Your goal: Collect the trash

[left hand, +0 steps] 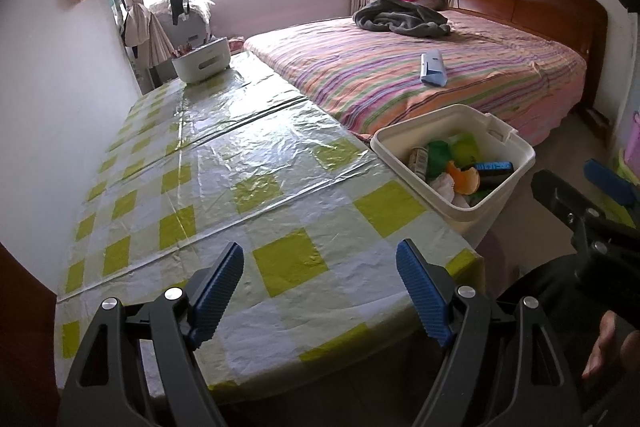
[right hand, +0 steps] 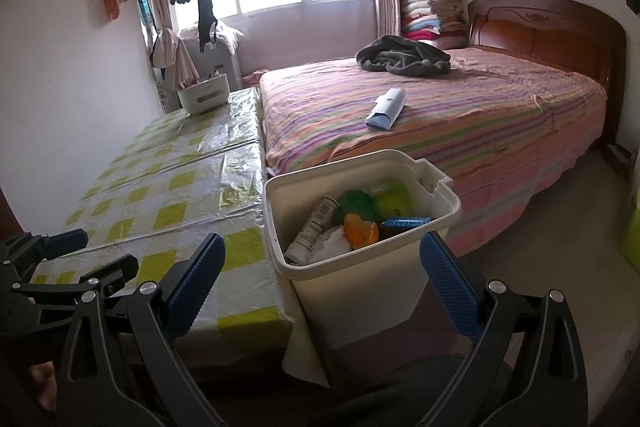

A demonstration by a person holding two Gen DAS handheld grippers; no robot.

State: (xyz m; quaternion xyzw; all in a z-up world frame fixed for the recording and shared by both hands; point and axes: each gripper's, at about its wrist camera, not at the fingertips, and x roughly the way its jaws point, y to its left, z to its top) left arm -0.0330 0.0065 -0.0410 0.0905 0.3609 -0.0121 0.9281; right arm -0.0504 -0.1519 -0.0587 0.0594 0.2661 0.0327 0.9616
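checkered table (left hand: 256, 187) bears white basket (left hand: 202, 61).

Right gripper (right hand: 320, 279) at bottom centre, blue pads spread wide, nothing between them. Cream bin (right hand: 400, 259) at centre frame, just beside the checked table (right hand: 172, 187), holding a can (right hand: 316, 223), orange scrap (right hand: 360, 233), green wrapper (right hand: 356, 201). Left gripper (right hand: 68, 247) at lower left edge. Striped bed (right hand: 460, 123) at upper right.

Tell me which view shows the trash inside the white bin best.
Right wrist view: the white bin sits central and near, its trash plainly visible. The left wrist view shows the bin off right, farther away.
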